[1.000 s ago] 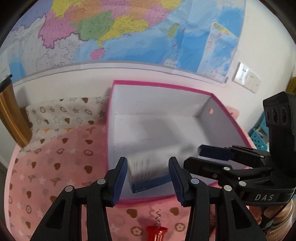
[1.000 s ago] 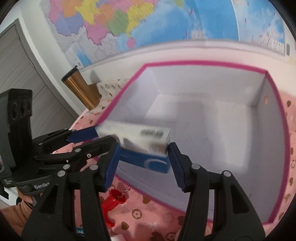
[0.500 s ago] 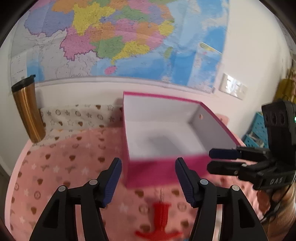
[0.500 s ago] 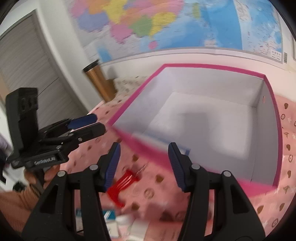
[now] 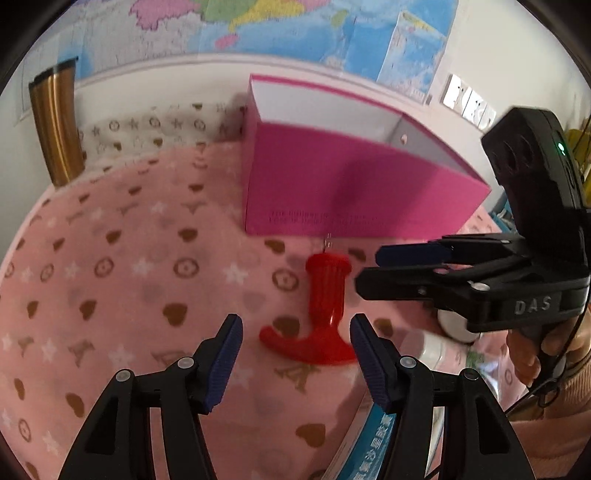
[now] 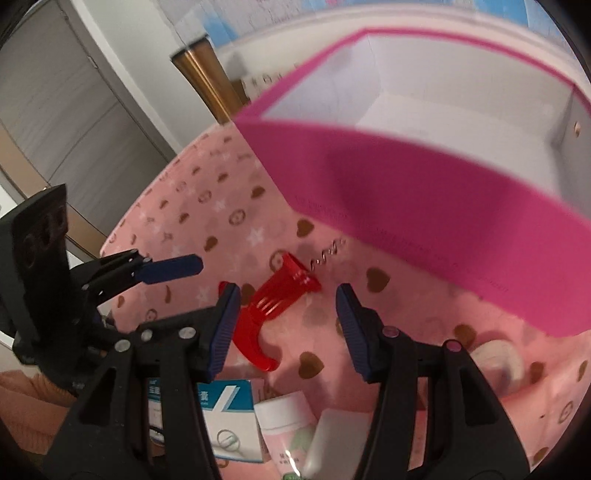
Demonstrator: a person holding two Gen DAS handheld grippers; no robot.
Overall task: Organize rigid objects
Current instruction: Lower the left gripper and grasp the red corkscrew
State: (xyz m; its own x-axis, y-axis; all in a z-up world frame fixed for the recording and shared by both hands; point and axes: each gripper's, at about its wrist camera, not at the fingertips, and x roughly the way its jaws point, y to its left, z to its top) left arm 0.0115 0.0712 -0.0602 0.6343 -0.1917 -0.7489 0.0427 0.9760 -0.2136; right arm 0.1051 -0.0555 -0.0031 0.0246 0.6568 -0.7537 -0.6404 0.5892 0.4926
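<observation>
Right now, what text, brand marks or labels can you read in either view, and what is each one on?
"DAS": white letters on the right tool, seen in the left wrist view.
Chinese characters on the teal and white carton: too partial and blurred to read.
Dark print low on the pink box front: blurred, unreadable.
Print on the pale pink bottle: too small to read.
Wall map labels: unreadable.
</observation>
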